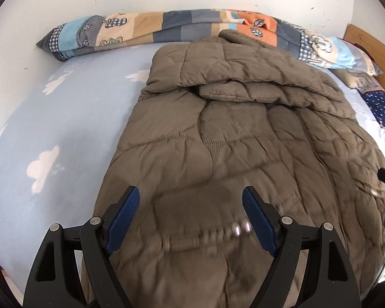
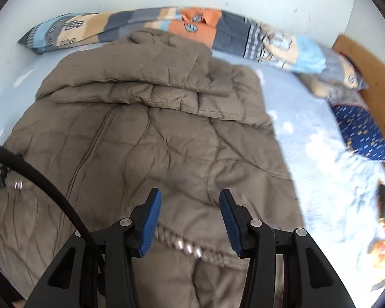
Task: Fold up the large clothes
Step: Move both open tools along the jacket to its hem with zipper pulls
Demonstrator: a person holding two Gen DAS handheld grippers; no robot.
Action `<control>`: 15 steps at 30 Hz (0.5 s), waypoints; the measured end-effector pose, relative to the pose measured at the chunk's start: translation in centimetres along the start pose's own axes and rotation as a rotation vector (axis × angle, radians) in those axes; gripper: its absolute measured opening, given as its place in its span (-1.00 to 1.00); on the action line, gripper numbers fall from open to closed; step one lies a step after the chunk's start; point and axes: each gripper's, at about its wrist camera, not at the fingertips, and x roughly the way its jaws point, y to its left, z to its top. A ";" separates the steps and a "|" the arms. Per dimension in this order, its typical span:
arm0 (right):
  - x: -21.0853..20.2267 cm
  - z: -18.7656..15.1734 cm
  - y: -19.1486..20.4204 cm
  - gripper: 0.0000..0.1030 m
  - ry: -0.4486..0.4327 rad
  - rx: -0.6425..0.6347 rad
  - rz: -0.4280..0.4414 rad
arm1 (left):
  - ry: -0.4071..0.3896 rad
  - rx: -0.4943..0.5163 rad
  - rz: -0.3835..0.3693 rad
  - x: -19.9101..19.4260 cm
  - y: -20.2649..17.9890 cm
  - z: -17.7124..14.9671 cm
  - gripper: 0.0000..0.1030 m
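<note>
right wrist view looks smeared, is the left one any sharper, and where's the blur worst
Right wrist view: blurred most at the right, over the pillows and sheet, and on the jacket hem. Left wrist view: sharper; the quilt and sheet are crisp, only the jacket near the left gripper smears. Both bend straight edges at the rim.

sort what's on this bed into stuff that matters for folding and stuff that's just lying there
Part of the job:
- brown padded coat
- left gripper
- right gripper

Just lying about:
- patchwork quilt along the wall
- blue dotted pillow
- cloud-print sheet
</note>
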 end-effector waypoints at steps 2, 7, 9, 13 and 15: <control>-1.2 -1.4 0.0 0.01 -0.011 -0.017 -0.014 | -0.008 0.003 -0.011 -1.5 0.2 -1.5 0.58; -3.7 -6.2 -0.9 0.01 -0.022 -0.050 -0.056 | -0.011 0.004 0.004 -3.9 1.2 -5.2 0.58; -4.3 -7.5 -1.8 0.01 -0.024 -0.041 -0.059 | -0.013 -0.003 0.023 -4.6 2.0 -7.0 0.58; -5.4 -9.9 -2.4 0.01 -0.013 -0.006 -0.041 | 0.000 -0.022 0.037 -5.1 2.9 -8.8 0.58; -5.7 -10.9 -2.0 0.01 -0.012 -0.021 -0.042 | 0.008 -0.012 0.051 -4.9 2.8 -9.2 0.58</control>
